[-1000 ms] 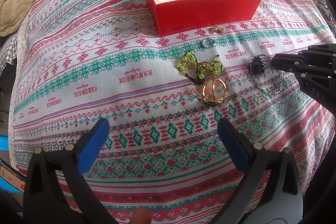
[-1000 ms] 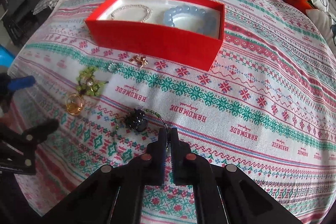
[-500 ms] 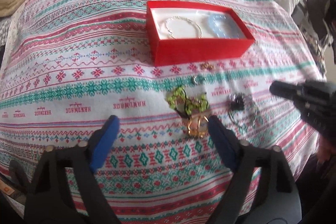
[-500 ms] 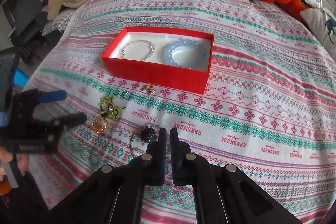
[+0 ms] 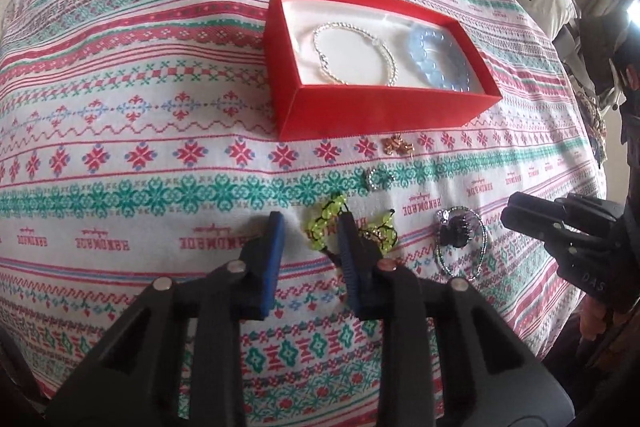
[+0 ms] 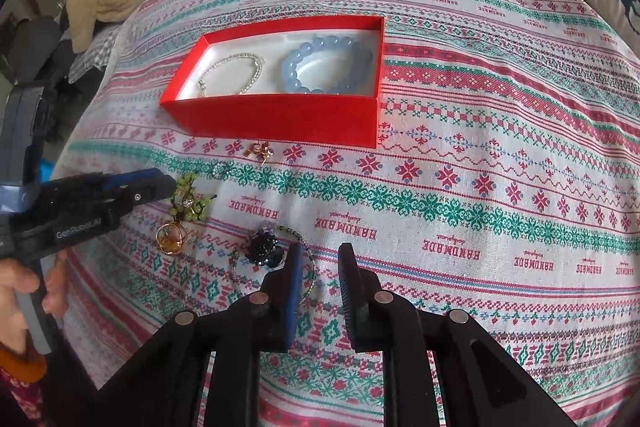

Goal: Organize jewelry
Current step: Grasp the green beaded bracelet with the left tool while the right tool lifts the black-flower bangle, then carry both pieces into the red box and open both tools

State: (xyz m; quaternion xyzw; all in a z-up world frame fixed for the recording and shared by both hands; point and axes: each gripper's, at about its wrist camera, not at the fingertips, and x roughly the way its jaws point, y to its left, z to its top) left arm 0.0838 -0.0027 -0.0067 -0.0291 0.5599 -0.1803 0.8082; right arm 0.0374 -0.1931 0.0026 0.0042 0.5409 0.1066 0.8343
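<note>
Left gripper [image 5: 308, 227]: jaws partly open, empty, green bead bracelet [image 5: 348, 225] at their tips. Right gripper [image 6: 318, 259]: jaws slightly apart, empty, dark bead necklace [image 6: 262, 251] just left. Red box [image 6: 280, 119] on bed holds two bracelets.

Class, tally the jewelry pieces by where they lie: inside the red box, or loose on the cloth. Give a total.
In the red box: 2 (pearl bracelet, blue bead bracelet)
Loose on the cloth: 5 (rose-gold earrings, silver ring, green bead piece, gold ring, dark bead bracelet)
Total: 7
</note>
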